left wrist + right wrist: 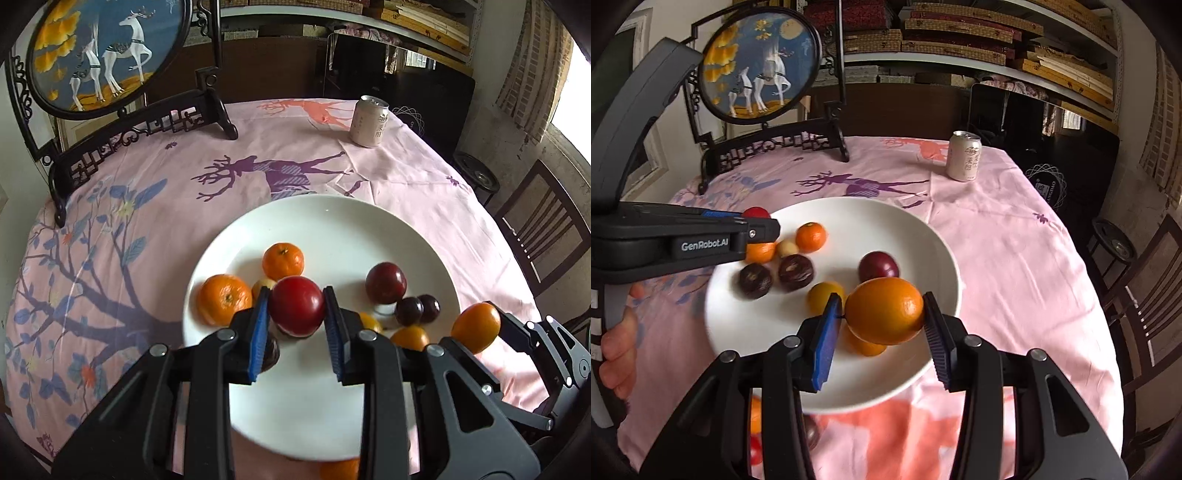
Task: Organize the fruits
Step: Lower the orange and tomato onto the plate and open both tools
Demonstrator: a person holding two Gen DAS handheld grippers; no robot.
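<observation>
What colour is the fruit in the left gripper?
Deep red fruit, clamped in the left gripper; clearest in the left wrist view.

Tablecloth [406, 192]: pink, printed with purple deer at 12 o'clock, blue-leaved branches at 9 o'clock. Plate [332, 221]: plain white. Mandarins [283, 260]: orange. Plums [386, 283]: dark red-purple. Drink can [370, 121]: pale pink. Gripper pads [260, 332]: blue, ribbed.

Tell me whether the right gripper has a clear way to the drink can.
Probably not yet: the right gripper is shut on an orange. The tablecloth between plate and drink can looks bare.
</observation>
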